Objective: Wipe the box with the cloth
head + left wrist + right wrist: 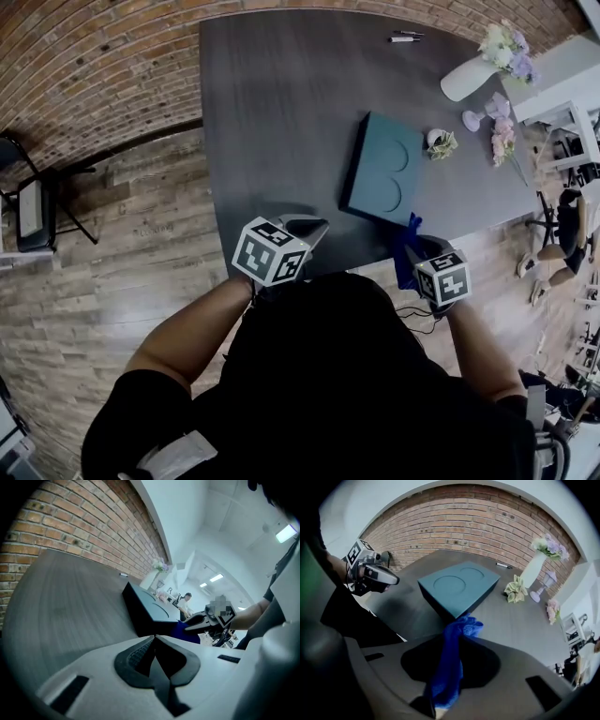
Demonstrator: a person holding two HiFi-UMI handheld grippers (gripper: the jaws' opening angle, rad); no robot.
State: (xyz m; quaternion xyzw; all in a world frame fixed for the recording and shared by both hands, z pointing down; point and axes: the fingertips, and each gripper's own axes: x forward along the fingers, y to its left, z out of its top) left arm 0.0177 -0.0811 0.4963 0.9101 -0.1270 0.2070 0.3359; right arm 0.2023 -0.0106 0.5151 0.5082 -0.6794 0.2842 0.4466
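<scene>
box [382, 171]: flat, rigid, dark lid, lying right of centre on the table [272, 112], not yet wiped.
cloth [452, 667] soft, limp, light; pinched in the right gripper [458, 633], a tuft protruding just beside the box's near corner. left gripper [154, 641] jaws pressed together, empty, at the table's near edge. judgement: the box may slide; steady it at a side edge.
</scene>
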